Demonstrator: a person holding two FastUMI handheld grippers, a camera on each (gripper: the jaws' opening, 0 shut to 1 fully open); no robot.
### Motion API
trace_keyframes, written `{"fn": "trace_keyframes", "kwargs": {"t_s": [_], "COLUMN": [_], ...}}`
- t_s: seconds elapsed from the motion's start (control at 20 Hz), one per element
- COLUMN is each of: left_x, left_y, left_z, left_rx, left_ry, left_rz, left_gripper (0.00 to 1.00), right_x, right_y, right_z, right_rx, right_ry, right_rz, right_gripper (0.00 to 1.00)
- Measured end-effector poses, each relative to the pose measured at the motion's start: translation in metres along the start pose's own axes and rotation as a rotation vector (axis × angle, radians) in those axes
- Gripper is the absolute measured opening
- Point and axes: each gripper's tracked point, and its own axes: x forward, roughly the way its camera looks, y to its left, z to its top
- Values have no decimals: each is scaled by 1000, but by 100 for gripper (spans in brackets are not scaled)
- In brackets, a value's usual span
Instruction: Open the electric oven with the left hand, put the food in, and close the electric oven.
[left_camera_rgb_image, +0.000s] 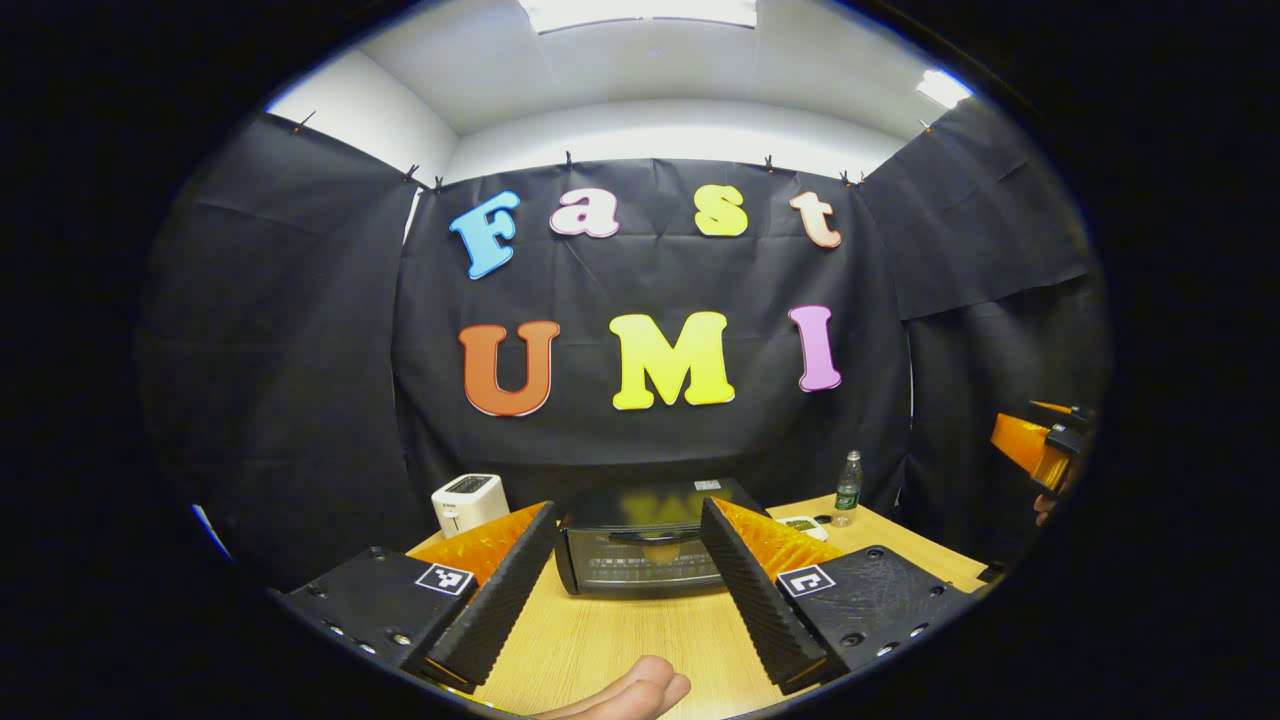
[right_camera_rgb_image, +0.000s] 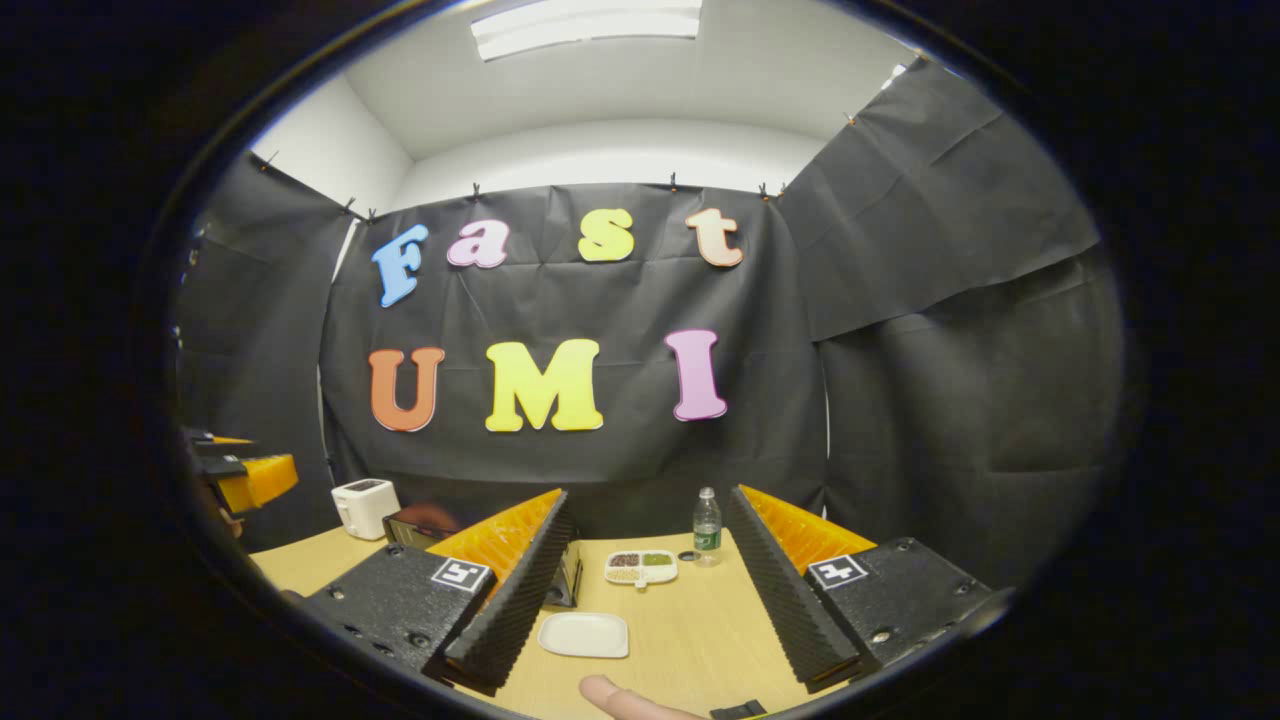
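Note:
The black electric oven (left_camera_rgb_image: 640, 545) stands on the wooden table (left_camera_rgb_image: 620, 645) with its glass door shut and the handle across the top of the door. My left gripper (left_camera_rgb_image: 628, 512) is open, a short way in front of it, its fingers framing the door. In the right gripper view a white divided dish of food (right_camera_rgb_image: 641, 567) lies ahead, with a corner of the oven (right_camera_rgb_image: 420, 525) to its left. My right gripper (right_camera_rgb_image: 648, 500) is open and holds nothing, above the table's near side.
A white toaster (left_camera_rgb_image: 468, 502) stands left of the oven. A small bottle (right_camera_rgb_image: 707, 527) and its cap (right_camera_rgb_image: 688, 555) sit behind the dish, and an empty white plate (right_camera_rgb_image: 584, 634) lies in front of it. A thumb (left_camera_rgb_image: 640, 690) shows at the lower edge.

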Motion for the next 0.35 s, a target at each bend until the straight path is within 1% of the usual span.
{"fn": "trace_keyframes", "kwargs": {"t_s": [0.05,0.1,0.15,0.2,0.25,0.3,0.35], "left_x": [-6,-10,-15,-20,-24,-25,-28], "left_y": [-1,-4,-5,-3,-1,0,-1], "left_z": [3,2,-2,-6,-10,-14,-18], "left_rx": [-2,-10,-19,-27,-29,-33,-37], "left_ry": [-12,-18,-13,-7,-4,6,17], "left_rz": [0,-1,-1,7,17,23,19], "left_gripper": [94,94,94,94,94,94,94], "right_x": [-1,-2,-2,-1,-1,-1,0], "right_y": [-1,-1,-2,-4,-6,-7,-9], "right_z": [-2,-4,-9,-11,-13,-16,-19], "right_rx": [-3,-5,-7,-8,-7,-9,-10], "right_ry": [1,5,10,15,23,29,37], "right_rz": [1,1,3,2,1,5,2], "right_gripper": [95,100,94,100,100,94,94]}}
